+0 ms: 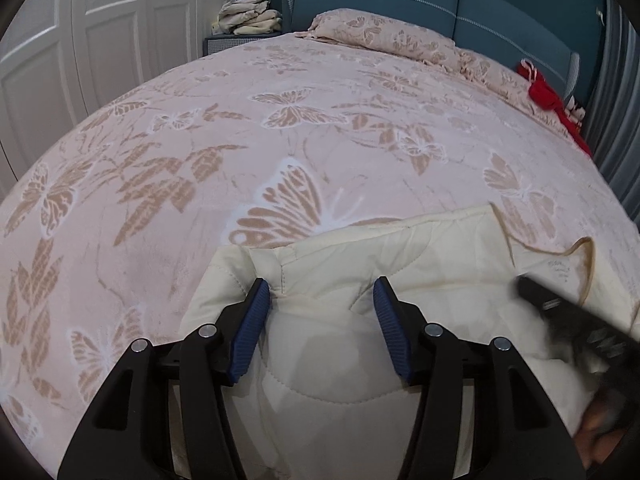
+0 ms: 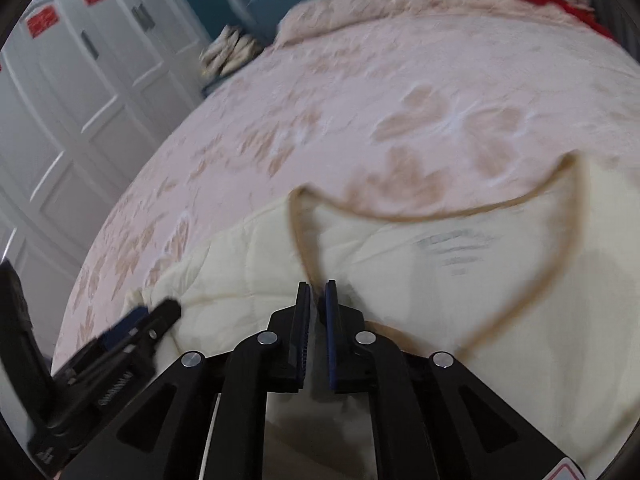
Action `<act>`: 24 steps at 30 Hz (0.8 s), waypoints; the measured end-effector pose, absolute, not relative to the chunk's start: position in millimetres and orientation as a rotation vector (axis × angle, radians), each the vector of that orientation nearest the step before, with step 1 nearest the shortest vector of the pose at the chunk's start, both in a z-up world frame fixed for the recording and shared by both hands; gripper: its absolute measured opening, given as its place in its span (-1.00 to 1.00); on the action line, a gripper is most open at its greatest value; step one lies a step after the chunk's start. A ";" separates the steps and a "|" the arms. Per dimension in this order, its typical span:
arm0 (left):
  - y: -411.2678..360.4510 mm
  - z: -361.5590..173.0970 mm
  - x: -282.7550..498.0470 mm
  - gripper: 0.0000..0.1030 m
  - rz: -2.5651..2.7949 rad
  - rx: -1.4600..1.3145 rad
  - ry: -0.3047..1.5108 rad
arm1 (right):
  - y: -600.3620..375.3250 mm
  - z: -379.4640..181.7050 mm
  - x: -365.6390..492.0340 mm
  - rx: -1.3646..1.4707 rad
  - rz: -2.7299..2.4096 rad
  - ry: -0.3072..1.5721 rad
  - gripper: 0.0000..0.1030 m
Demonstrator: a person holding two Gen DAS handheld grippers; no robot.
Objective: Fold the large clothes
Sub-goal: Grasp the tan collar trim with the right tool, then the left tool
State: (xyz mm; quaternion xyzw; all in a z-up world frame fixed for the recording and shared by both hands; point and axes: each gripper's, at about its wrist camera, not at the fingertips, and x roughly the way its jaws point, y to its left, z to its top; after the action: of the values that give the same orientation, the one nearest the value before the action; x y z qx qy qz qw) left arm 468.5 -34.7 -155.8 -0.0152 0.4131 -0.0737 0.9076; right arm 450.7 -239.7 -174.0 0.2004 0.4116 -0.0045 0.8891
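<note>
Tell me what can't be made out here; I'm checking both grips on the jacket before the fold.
- Left gripper: open over the cream jacket; contact hidden by its fingers.
- Right gripper: nearly shut at the collar trim; motion blur hides whether fabric is pinched.
- Jacket's lower part: cut off by both views' bottom edges.
- Collar label: blurred, unreadable.

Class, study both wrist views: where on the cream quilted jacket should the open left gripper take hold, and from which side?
Probably the jacket shoulder fold between the left gripper pads, approached from the near edge, angled downward. The fabric bunches into a raised ridge there. The right gripper looks shut on the tan-trimmed neckline edge.
</note>
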 end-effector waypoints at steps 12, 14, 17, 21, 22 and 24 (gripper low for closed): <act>-139.3 -75.7 443.3 0.49 -0.564 -0.129 0.900 | -426.6 -153.3 351.3 0.659 -0.318 0.769 -0.67; -183.2 -85.4 447.4 0.50 -0.651 -0.126 0.966 | -437.6 -164.8 346.8 0.677 -0.308 0.787 -0.75; -231.5 -115.3 457.8 0.50 -0.672 -0.092 1.070 | -436.0 -174.2 343.9 0.658 -0.282 0.798 -0.75; -257.9 -148.9 471.0 0.49 -0.608 -0.080 1.132 | -435.5 -181.6 341.8 0.661 -0.269 0.773 -0.74; -260.9 -149.9 471.3 0.49 -0.608 -0.069 1.118 | -435.1 -183.4 341.2 0.662 -0.267 0.766 -0.74; -267.3 -149.8 470.0 0.02 -0.631 -0.041 1.097 | -433.0 -185.9 343.3 0.658 -0.264 0.760 -0.74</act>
State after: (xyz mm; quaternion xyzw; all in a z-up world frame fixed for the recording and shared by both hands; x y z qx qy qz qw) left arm 470.0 -267.3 -149.8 -0.0191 0.5126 -0.2947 0.8063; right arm 343.3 -433.0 -185.9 0.3144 0.3629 -0.1262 0.8680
